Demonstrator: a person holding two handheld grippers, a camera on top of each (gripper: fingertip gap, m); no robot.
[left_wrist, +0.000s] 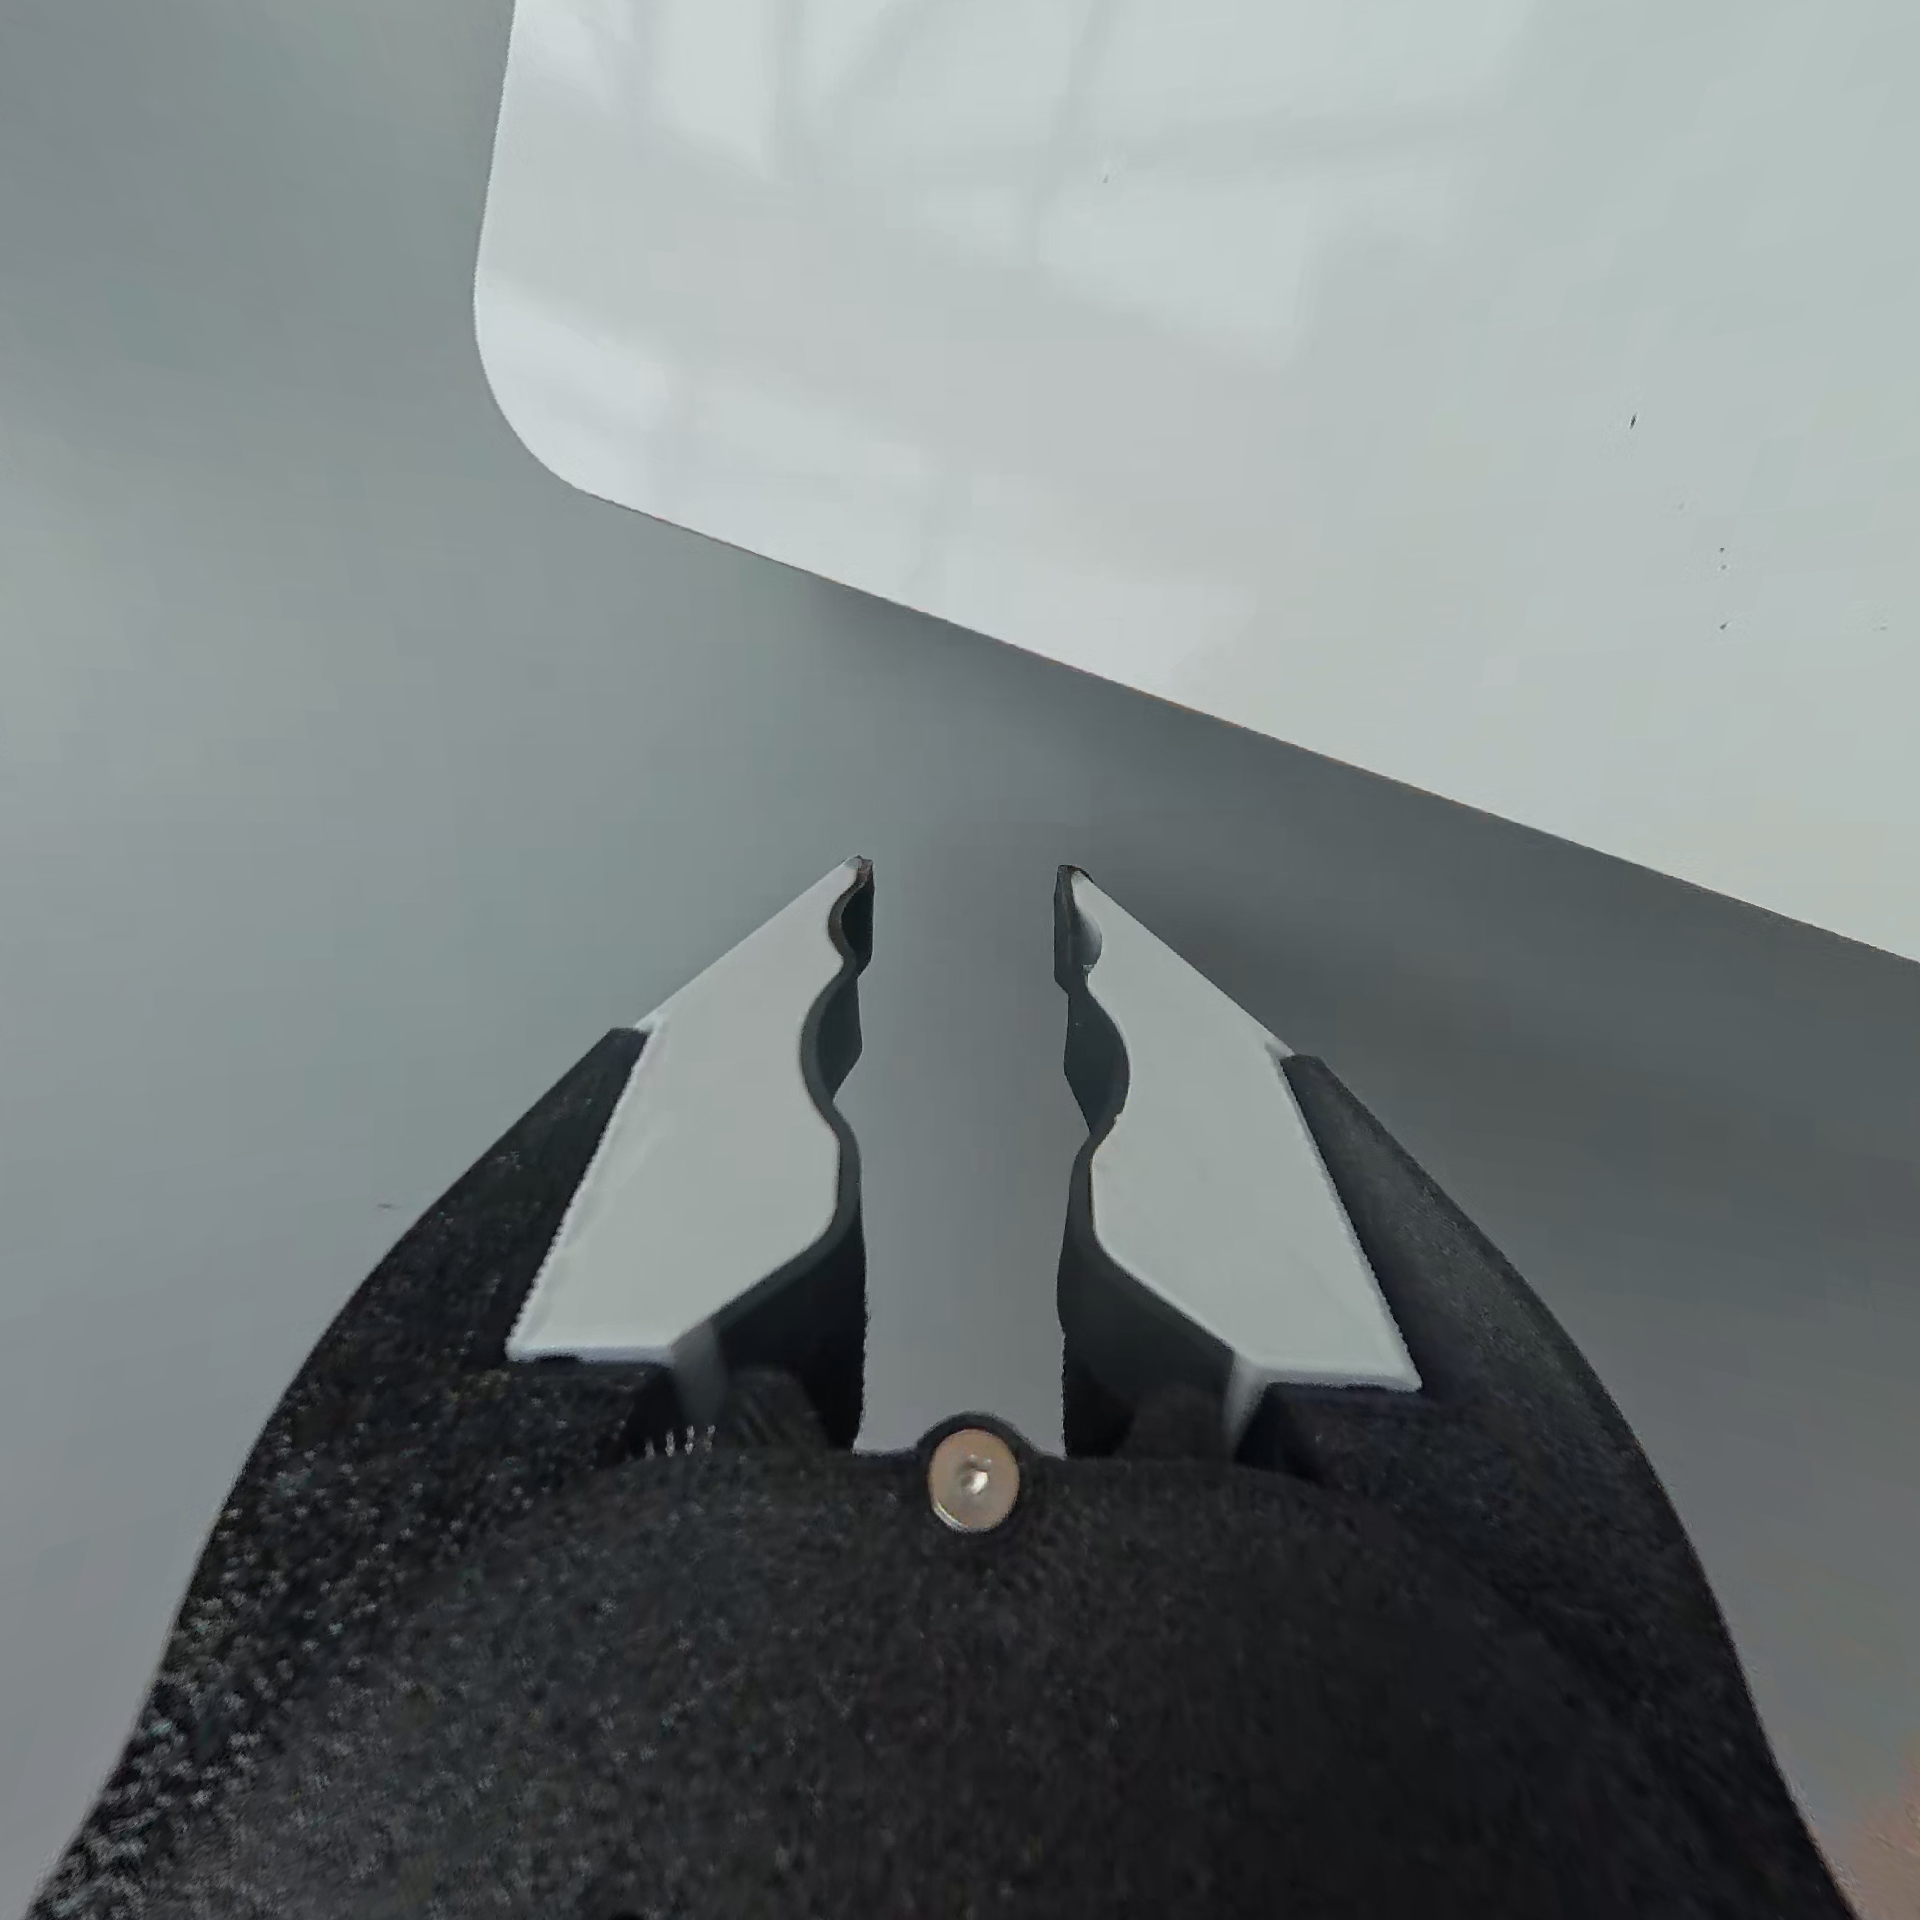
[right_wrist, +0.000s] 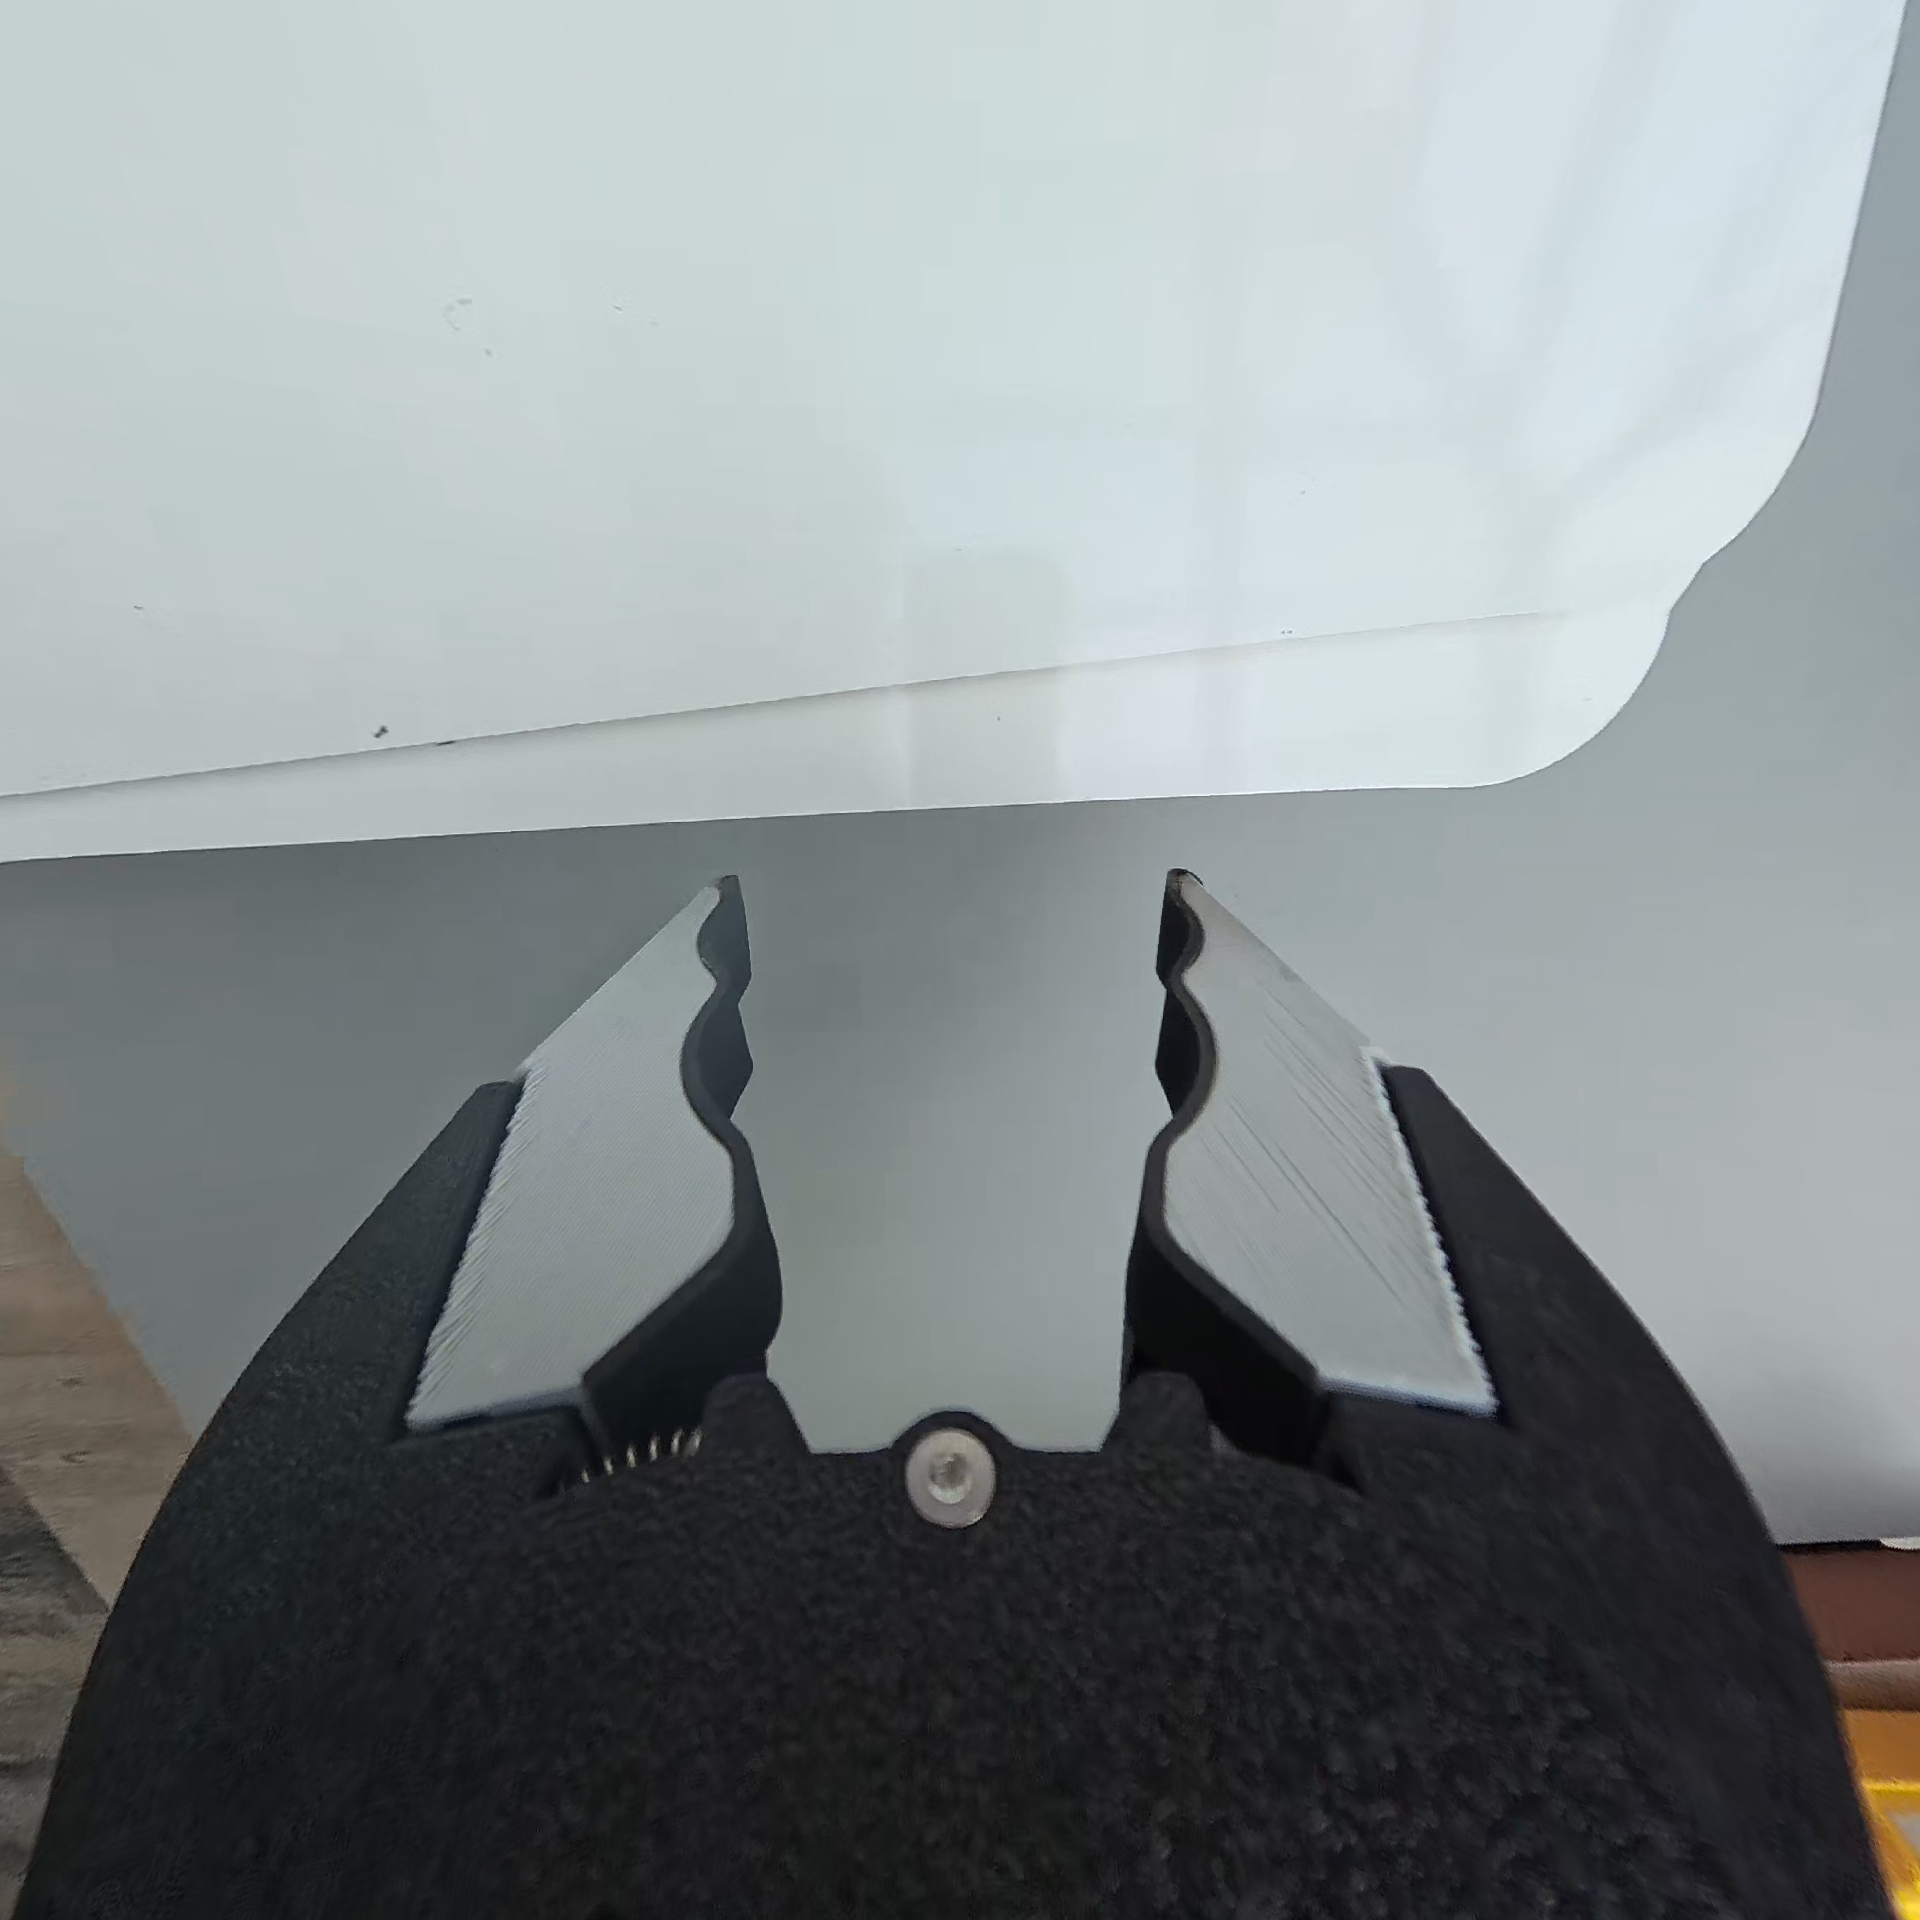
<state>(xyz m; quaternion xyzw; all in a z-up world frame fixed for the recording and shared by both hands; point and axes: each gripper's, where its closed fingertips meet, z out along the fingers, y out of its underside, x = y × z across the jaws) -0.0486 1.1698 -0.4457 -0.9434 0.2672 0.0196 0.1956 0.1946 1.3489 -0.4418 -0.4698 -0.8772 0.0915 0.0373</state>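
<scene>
A white sheet with rounded corners lies flat on a grey table top. In the left wrist view my left gripper is open and empty over the bare grey surface, a little short of the sheet's near edge and right of its rounded corner. In the right wrist view the same white sheet fills the upper part, with a fold line near its near edge. My right gripper is open wider, empty, its tips just short of that edge.
In the right wrist view the grey table top ends at the lower left, where a wooden floor shows below. At the lower right edge are a brown strip and something yellow. The sheet's right rounded corner is at the right.
</scene>
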